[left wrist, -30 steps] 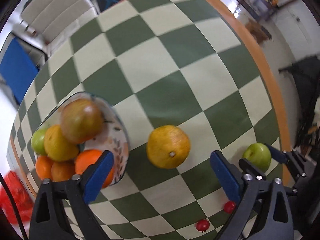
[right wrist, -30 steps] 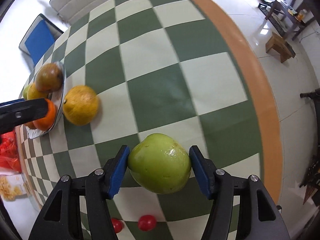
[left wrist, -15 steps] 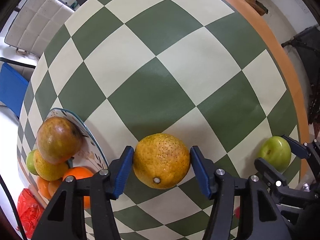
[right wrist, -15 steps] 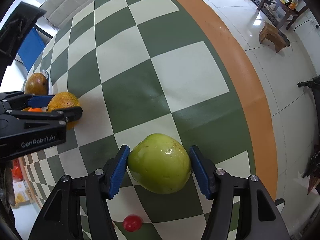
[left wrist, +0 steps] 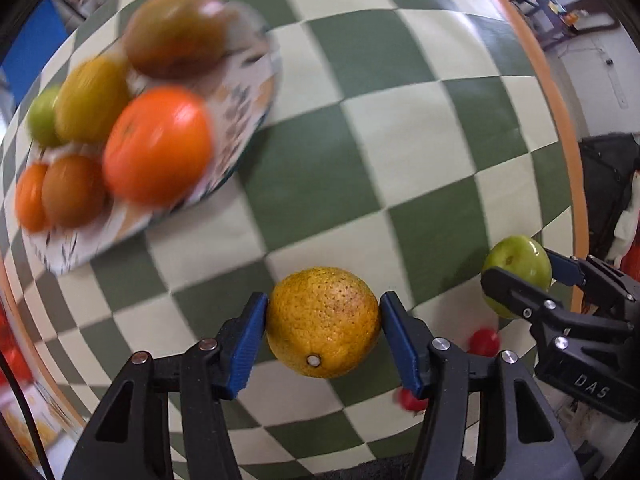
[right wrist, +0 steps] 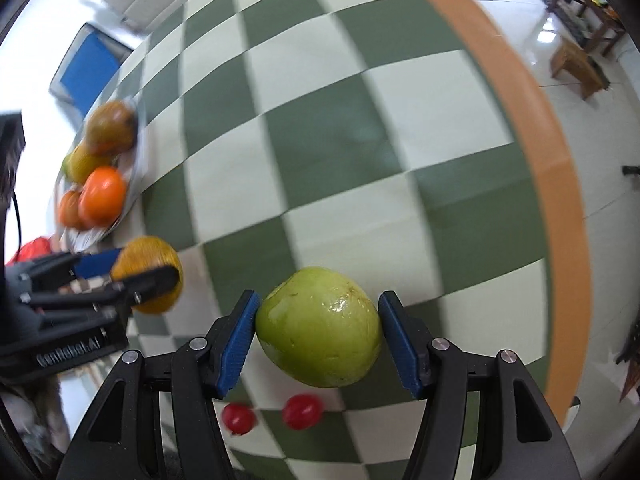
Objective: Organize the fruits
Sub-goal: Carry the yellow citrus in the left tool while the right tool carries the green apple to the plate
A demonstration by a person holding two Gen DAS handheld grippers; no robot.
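Observation:
My left gripper (left wrist: 323,326) is shut on a speckled yellow-orange citrus fruit (left wrist: 322,322) and holds it above the checkered table. My right gripper (right wrist: 318,326) is shut on a green apple (right wrist: 318,326); it also shows in the left wrist view (left wrist: 516,266) at the right. The left gripper with the citrus (right wrist: 150,274) shows at the left of the right wrist view. A patterned plate (left wrist: 244,120) at the upper left holds several fruits, among them a big orange one (left wrist: 158,144) and a brown-green mango (left wrist: 176,34).
Two small red cherry tomatoes (right wrist: 302,411) (right wrist: 239,418) lie on the green-and-cream checkered tablecloth (right wrist: 320,120) below the grippers. The table's orange edge (right wrist: 532,120) runs down the right. A red bag (right wrist: 30,248) lies at the far left.
The left gripper, open around the citrus a second ago, has closed on it and lifted it toward the plate. The right gripper keeps holding the apple and has risen a little.

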